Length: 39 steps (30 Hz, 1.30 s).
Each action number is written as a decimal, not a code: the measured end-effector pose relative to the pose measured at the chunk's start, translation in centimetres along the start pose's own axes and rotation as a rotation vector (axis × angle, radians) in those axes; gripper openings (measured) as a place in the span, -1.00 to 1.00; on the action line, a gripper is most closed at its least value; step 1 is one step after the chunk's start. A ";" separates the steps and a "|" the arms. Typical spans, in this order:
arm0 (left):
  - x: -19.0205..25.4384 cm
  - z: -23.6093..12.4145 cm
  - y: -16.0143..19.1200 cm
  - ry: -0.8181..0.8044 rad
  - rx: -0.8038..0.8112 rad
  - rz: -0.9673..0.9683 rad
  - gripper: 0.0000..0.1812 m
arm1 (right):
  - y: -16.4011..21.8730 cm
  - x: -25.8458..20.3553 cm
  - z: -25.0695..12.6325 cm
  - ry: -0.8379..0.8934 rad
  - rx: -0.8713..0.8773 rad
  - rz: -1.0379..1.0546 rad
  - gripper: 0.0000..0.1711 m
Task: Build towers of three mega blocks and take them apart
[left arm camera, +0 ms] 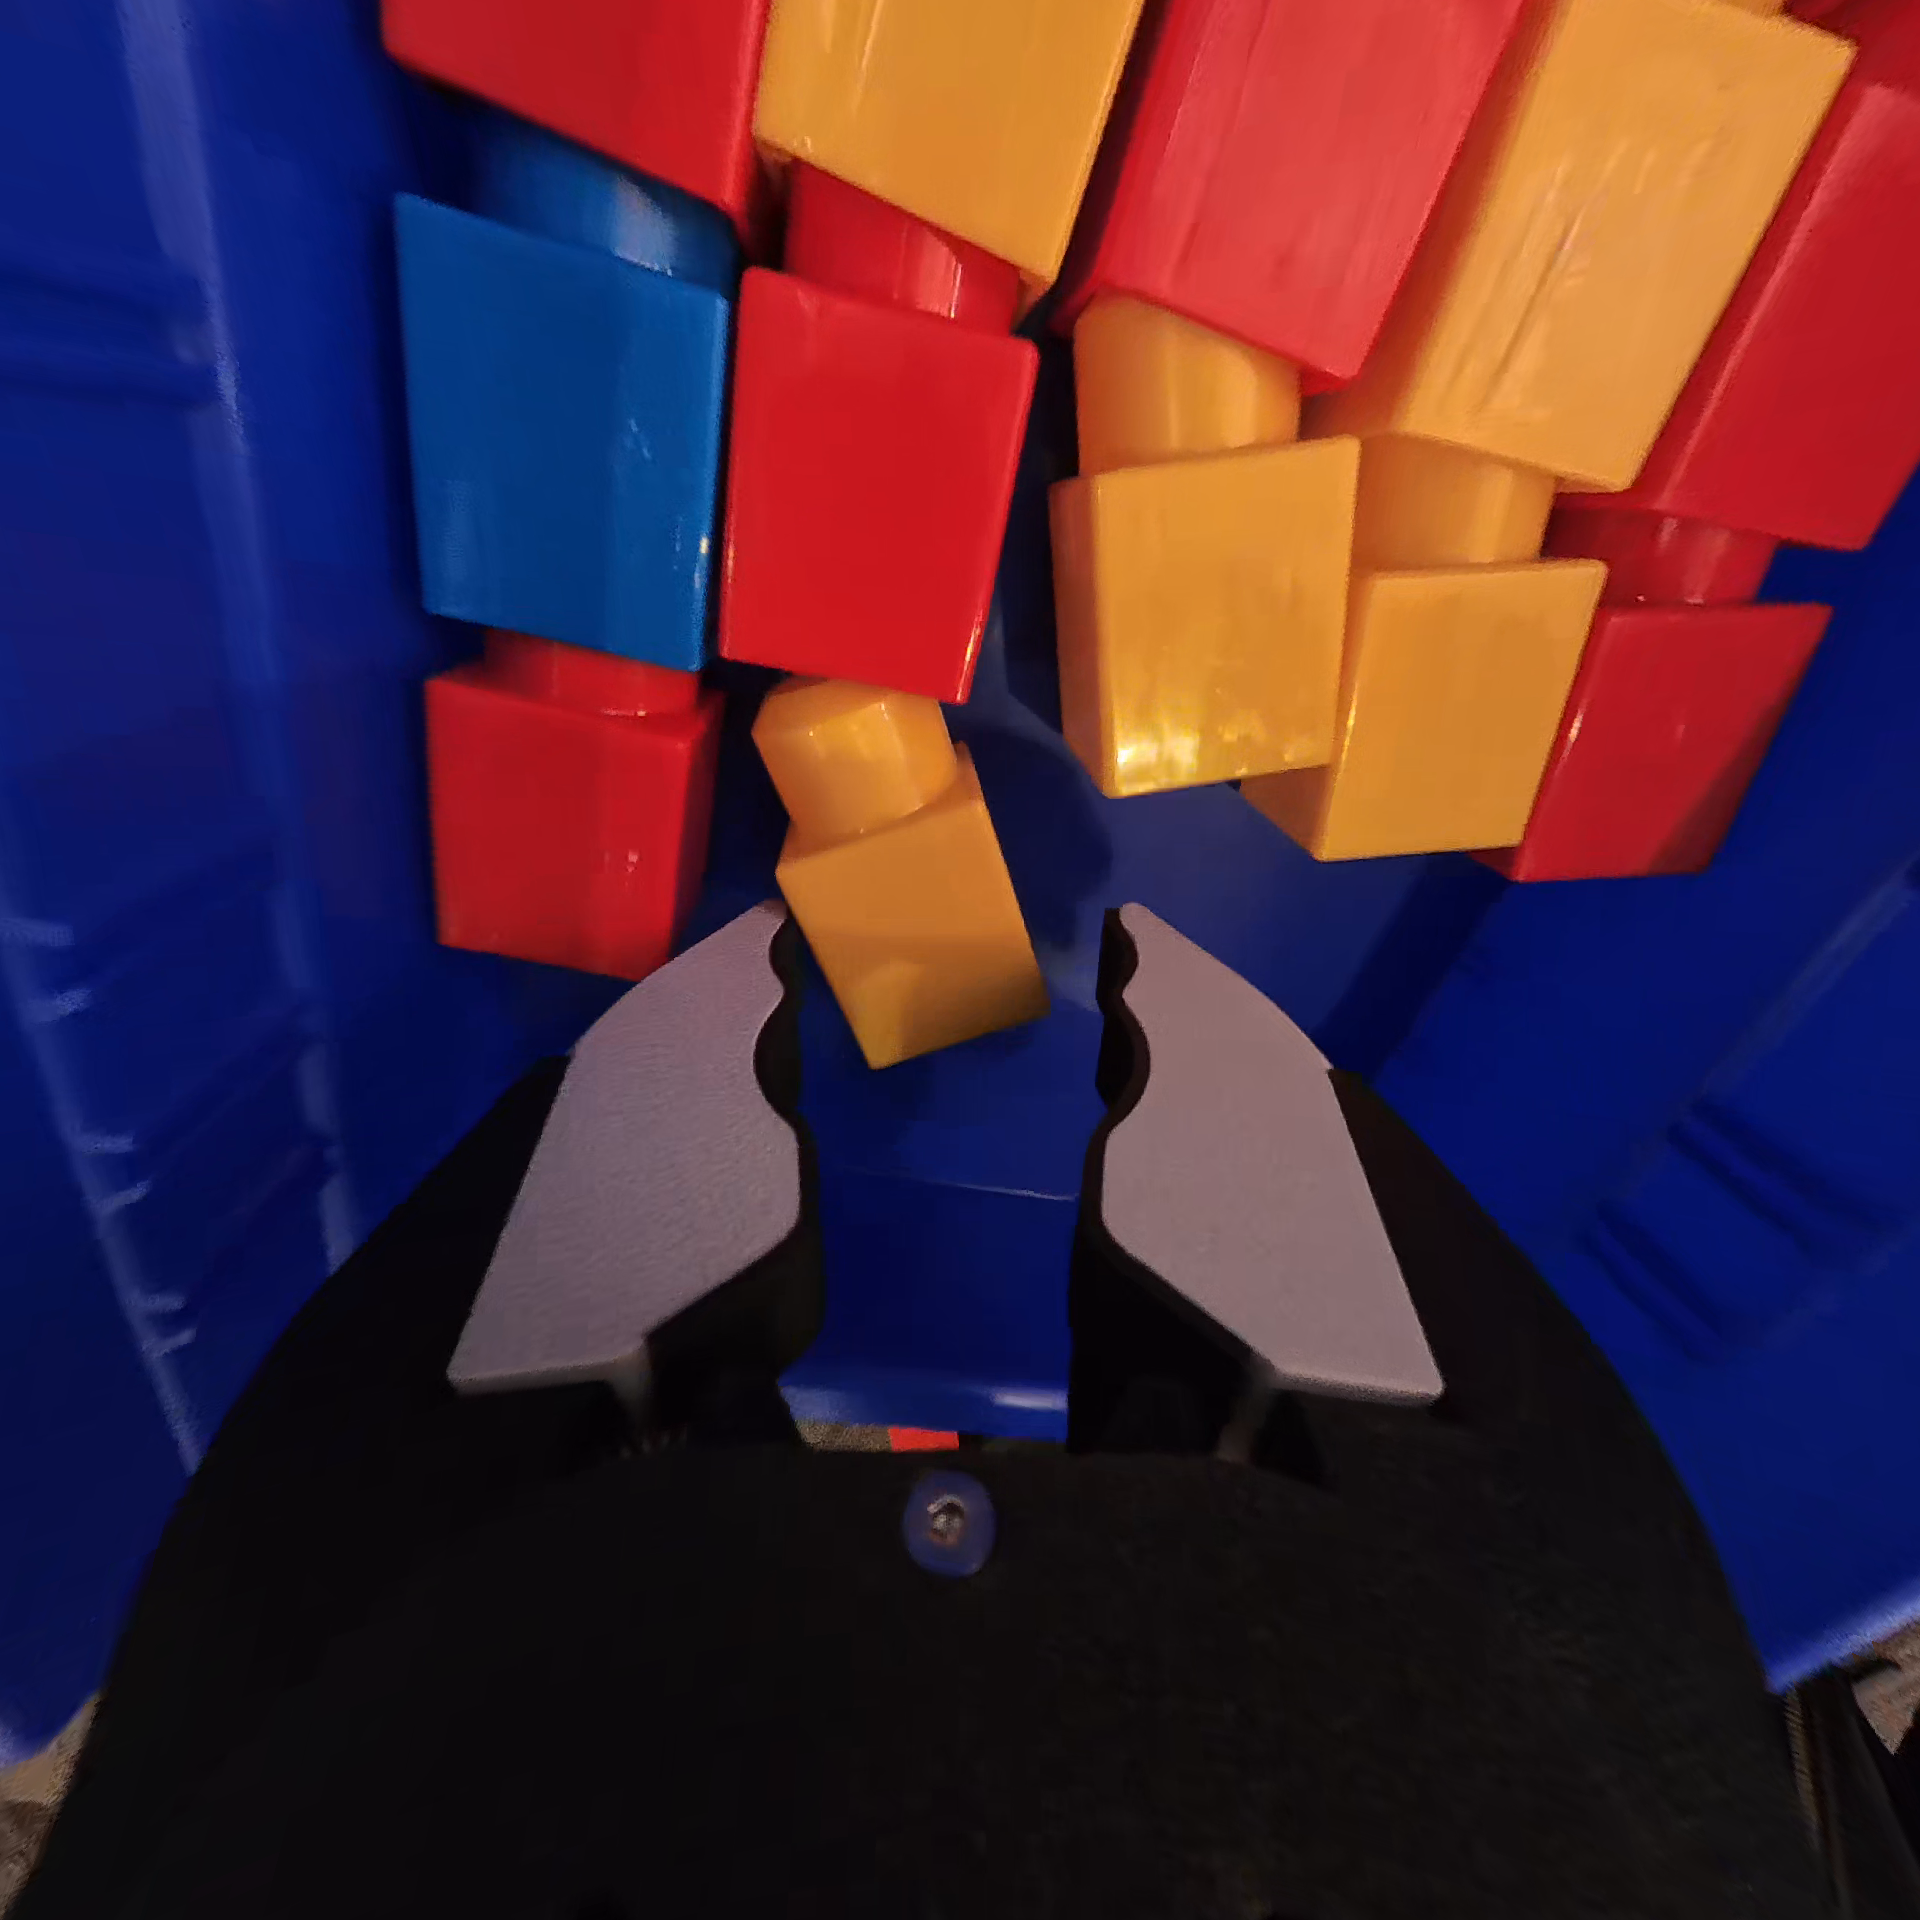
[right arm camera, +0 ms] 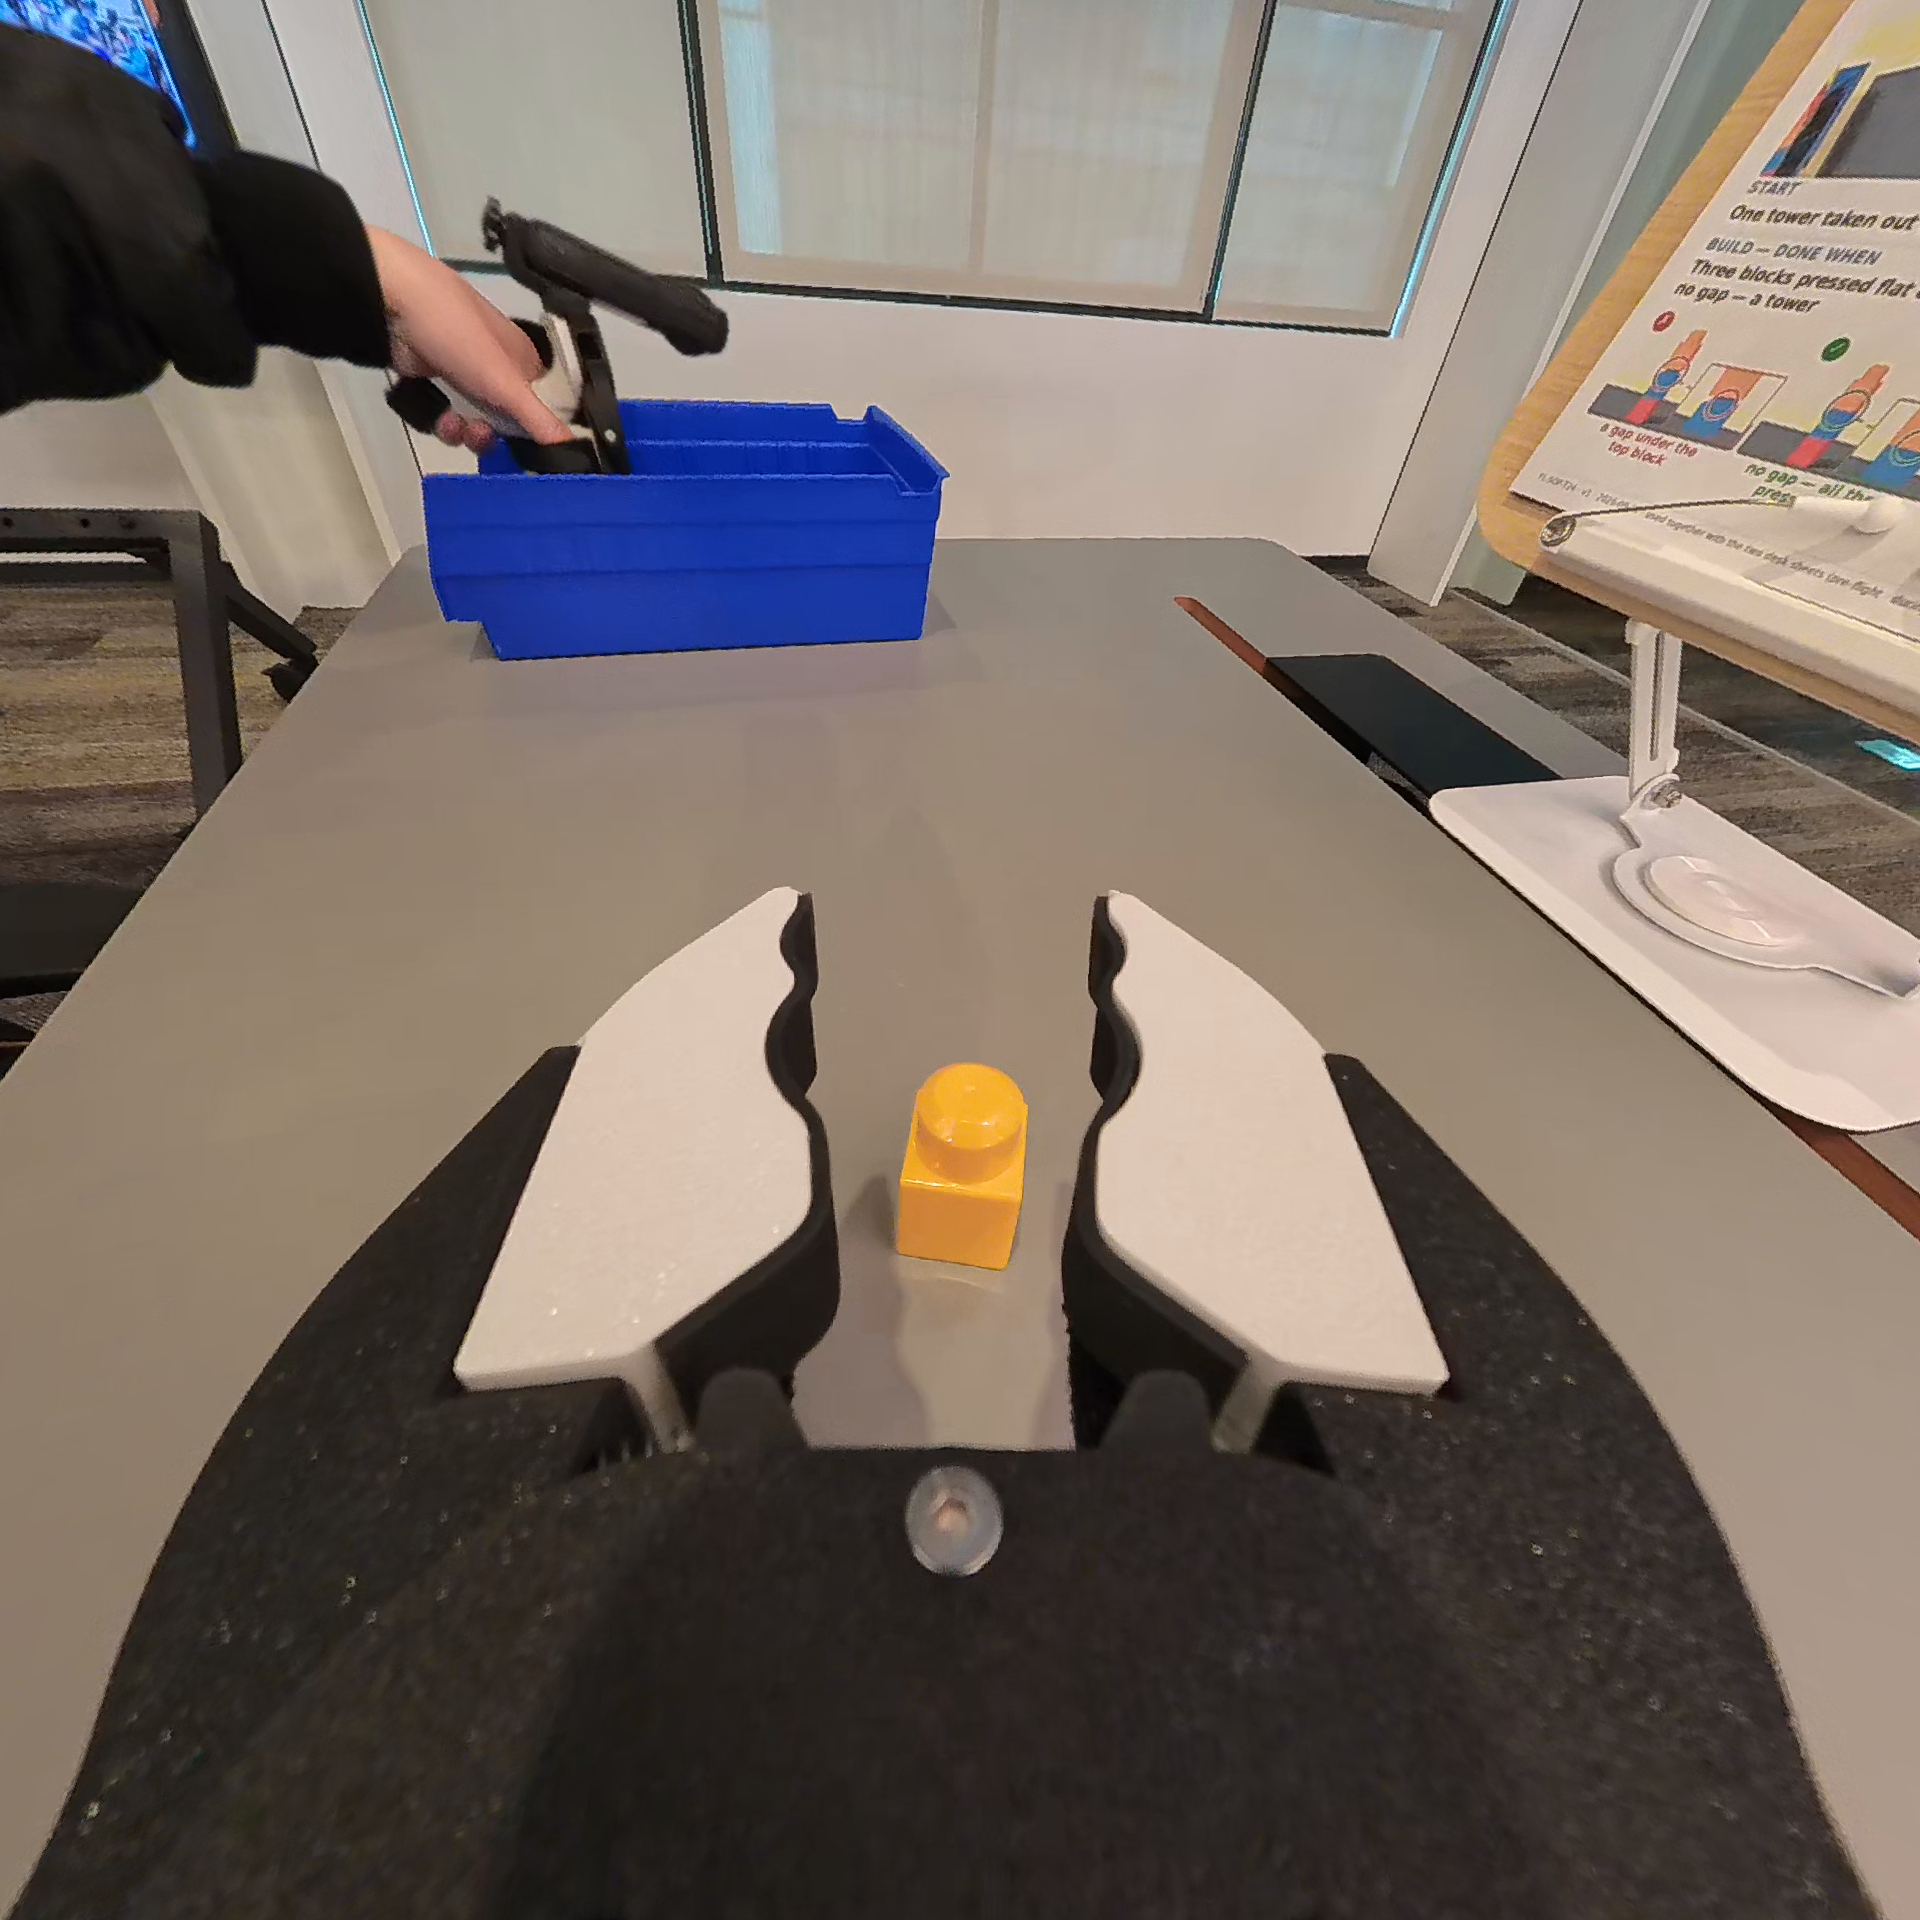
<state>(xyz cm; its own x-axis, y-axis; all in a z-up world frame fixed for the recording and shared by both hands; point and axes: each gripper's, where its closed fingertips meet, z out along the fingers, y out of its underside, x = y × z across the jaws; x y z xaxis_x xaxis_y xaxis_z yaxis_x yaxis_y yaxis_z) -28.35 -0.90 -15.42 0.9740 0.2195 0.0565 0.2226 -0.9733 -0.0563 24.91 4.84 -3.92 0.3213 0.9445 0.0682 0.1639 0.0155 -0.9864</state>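
The left gripper (left arm camera: pixel 951 966) is inside the blue bin (left arm camera: pixel 208 727), and its two fingers are apart. Between the fingertips lies one loose yellow block (left arm camera: pixel 904 914), tilted, its stud pointing away from the gripper; I cannot tell whether the left finger touches it. Behind it, stacked blocks lie on their sides in rows. In the left wrist view I count eight red block bodies, five yellow ones with the loose one included, and one blue block (left arm camera: pixel 561 436); some are cut by the picture edge, so the count is not sure. The blue block sits between two red ones in the row at the left.

The right gripper (right arm camera: pixel 951 935) hovers low over the grey worktop (right arm camera: pixel 623 831), with its fingers also apart. One single yellow block (right arm camera: pixel 961 1169) stands upright on the worktop between the two fingers, and it touches neither of them. In the right wrist view, the bin stands at the far end of the worktop, and a hand (right arm camera: pixel 457 343) holds the left gripper down into it. At the right stands one white stand (right arm camera: pixel 1662 883) with an instruction sheet (right arm camera: pixel 1787 343).
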 end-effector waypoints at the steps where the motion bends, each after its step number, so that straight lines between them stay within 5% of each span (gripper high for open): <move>1: 0.0 0.4 0.0 -0.002 -0.003 0.001 -0.43 | 0.0 -0.1 0.0 -0.001 -0.002 -0.001 -0.42; 10: 0.3 -0.3 0.8 0.069 0.071 0.111 -0.57 | -0.6 -0.7 -0.4 -0.015 -0.012 -0.017 -0.43; 15: 1.8 -5.9 0.9 0.197 0.315 0.229 -0.57 | -1.8 -2.2 -0.3 -0.037 -0.001 -0.042 -0.44; 20: 11.2 -17.2 2.9 0.448 0.724 0.567 -0.57 | -7.6 -6.5 1.3 -0.128 0.096 -0.129 -0.45; 24: 22.8 -22.9 8.5 0.702 0.948 0.894 -0.57 | -14.7 -12.7 3.7 -0.312 0.259 -0.120 -0.45; 31: 35.3 -24.3 16.8 0.944 1.094 1.263 -0.57 | -19.7 -18.5 5.5 -0.434 0.323 -0.012 -0.40; 39: 39.0 -24.7 20.5 1.127 1.047 1.357 -0.57 | -19.3 -20.6 4.8 -0.475 0.257 -0.032 -0.49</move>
<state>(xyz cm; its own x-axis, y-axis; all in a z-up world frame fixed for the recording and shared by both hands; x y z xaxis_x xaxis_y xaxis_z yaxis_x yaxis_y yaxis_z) 13.16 -13.98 10.29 0.1424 -0.9875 -0.0672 -0.1348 0.0479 -0.9897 10.68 -13.37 13.00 -0.1474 0.9857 0.0821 -0.0859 0.0700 -0.9938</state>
